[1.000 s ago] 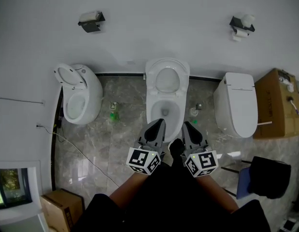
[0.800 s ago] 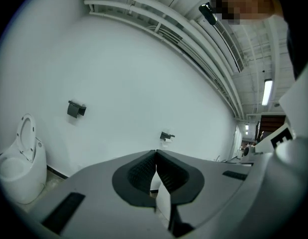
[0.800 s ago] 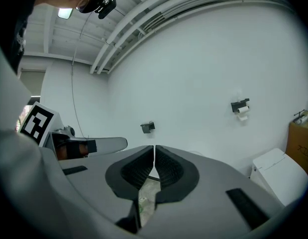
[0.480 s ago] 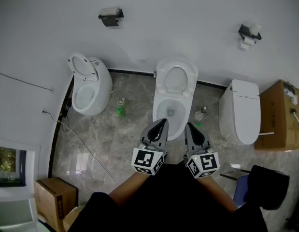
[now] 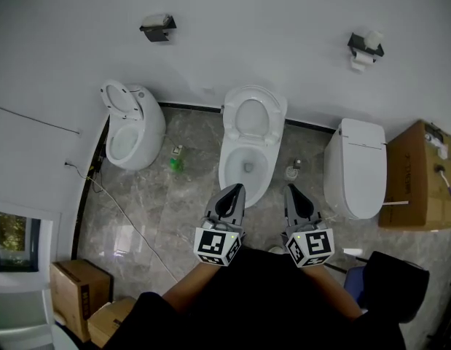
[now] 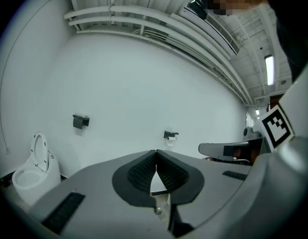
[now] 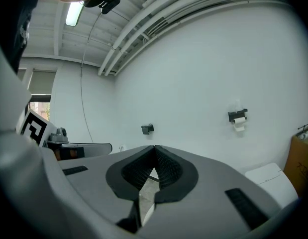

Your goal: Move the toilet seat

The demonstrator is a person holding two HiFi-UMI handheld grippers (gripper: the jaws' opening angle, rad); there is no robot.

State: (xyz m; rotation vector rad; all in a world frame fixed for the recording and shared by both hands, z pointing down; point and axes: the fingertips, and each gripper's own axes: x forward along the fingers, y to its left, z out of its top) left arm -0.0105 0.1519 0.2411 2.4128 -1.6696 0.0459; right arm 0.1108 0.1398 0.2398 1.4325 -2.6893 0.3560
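Both tongs are clenched w/ nothing between them. Left tongs (image 5: 232,193) & right tongs (image 5: 293,192) sit side by side, just short of the middle toilet's bowl (image 5: 247,168). The toilet seat (image 5: 234,117) stands upright ahead of them, beyond the bowl. This fits a seat already lifted, or one to be lowered; I cannot settle which. Reaching it would need the tongs to go forward over the bowl.

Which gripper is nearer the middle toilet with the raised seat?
Left. In the head view the left gripper, shut, overlaps the front rim of the middle toilet; the right gripper, also shut, sits over the floor between that bowl and the closed toilet.
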